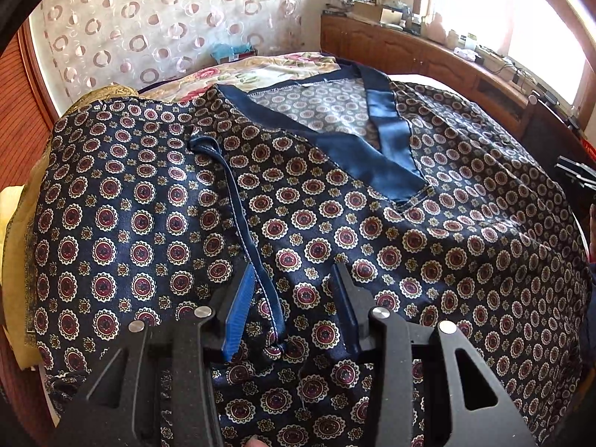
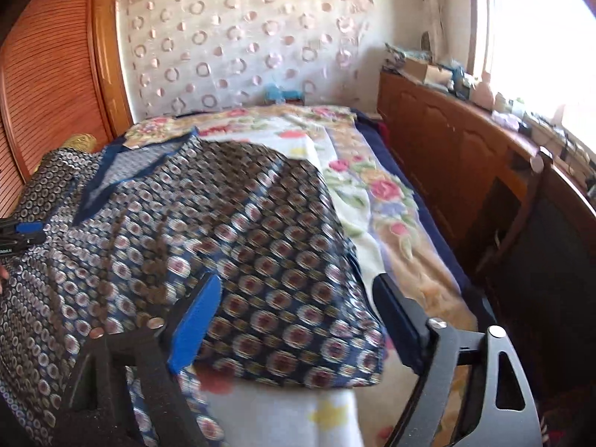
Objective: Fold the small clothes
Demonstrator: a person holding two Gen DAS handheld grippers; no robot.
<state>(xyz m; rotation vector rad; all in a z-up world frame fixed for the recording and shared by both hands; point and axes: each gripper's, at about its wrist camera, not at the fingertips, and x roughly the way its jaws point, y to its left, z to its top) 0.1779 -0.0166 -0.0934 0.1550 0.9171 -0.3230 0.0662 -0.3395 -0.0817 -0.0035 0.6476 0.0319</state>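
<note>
Left hand-held gripper (image 1: pixel 294 283) hovers apart over navy medallion-print robe (image 1: pixel 372 231).

Daylight floods in from the window (image 1: pixel 521 18) on my right, blown out to pure white in both of my views, with glare washing over the wooden cabinet (image 2: pixel 447 141) beneath it. My left view is sharp; the patterned garment (image 1: pixel 149 223) shows a soft sheen and shallow shadows in its folds. My right view smears with motion blur. Both views bend strongly and darken toward the corners.
</note>
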